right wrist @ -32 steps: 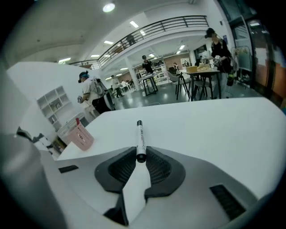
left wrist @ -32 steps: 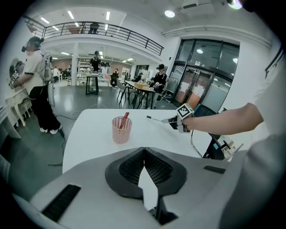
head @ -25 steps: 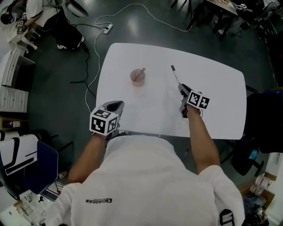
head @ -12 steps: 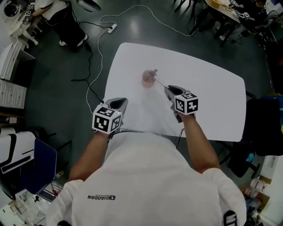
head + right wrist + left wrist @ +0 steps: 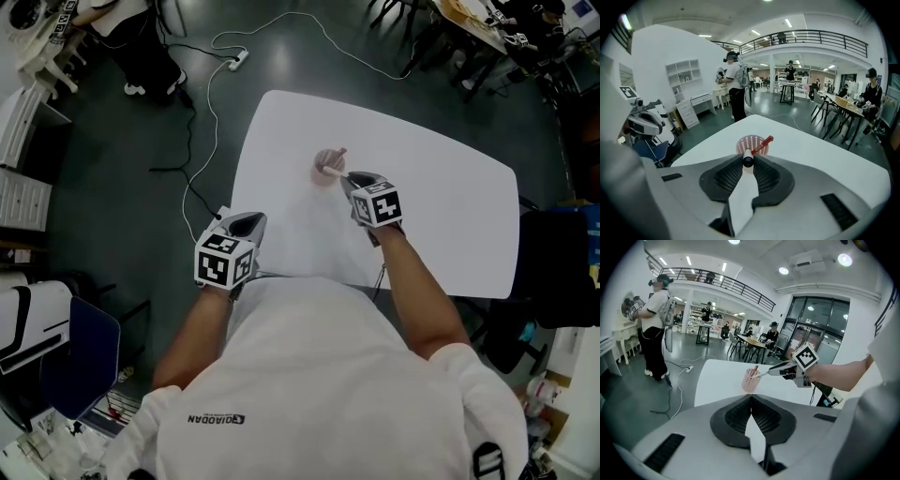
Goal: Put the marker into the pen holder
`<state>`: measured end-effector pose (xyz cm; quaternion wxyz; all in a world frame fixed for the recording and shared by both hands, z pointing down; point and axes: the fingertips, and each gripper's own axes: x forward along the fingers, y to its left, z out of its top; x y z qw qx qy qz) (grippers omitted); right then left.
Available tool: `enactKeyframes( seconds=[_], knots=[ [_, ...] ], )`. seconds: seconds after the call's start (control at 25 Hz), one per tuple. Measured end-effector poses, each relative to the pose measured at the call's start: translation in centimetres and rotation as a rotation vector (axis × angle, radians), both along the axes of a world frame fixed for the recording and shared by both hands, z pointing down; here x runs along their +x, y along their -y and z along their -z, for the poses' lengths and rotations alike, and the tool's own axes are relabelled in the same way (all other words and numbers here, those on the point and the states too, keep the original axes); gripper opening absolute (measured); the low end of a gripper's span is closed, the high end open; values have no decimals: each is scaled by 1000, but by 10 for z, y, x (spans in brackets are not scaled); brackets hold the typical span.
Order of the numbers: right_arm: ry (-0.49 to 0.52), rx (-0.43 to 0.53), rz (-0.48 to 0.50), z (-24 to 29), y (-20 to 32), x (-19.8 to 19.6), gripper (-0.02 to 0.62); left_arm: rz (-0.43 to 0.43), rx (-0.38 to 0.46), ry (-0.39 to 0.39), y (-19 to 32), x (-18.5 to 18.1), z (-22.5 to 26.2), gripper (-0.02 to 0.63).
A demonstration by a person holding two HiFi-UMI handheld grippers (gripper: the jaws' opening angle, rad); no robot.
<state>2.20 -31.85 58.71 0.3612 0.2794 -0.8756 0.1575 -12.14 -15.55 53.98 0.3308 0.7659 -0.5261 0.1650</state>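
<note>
floor [image 5: 112,141]: dark | balcony [image 5: 811,37]: railed, overhead | shelves [image 5: 684,75]: white, by wall | strip lights [image 5: 789,22]: on

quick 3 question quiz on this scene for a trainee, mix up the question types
1. True or false: the left tongs are shut with nothing between them.
2. What do the right tongs grip? A: a marker. B: a spoon. C: nothing.
3. Fill in: the pen holder on the table already contains a ___ pen.
Key: 1 true. 2 A. 3 red; the red pen leans against the holder's rim.
</note>
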Motion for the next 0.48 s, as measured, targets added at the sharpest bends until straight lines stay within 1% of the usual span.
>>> enactKeyframes(
  seconds=[0.12, 0.28, 0.4, 0.48],
  knots=[
    [-16, 18, -27, -2, 5, -11, 91, -7, -1, -10, -3, -9, -4, 28],
    [-15, 34, -89, 3, 7, -13, 121, -41, -1, -16, -2, -21, -5, 28],
    [7, 55, -137, 13, -1, -8, 126, -84, 2, -15, 1, -25, -5, 28],
    [44, 78, -177, 22, -9, -3, 126, -118, 5, -15, 3, -24, -5, 28]
  ],
)
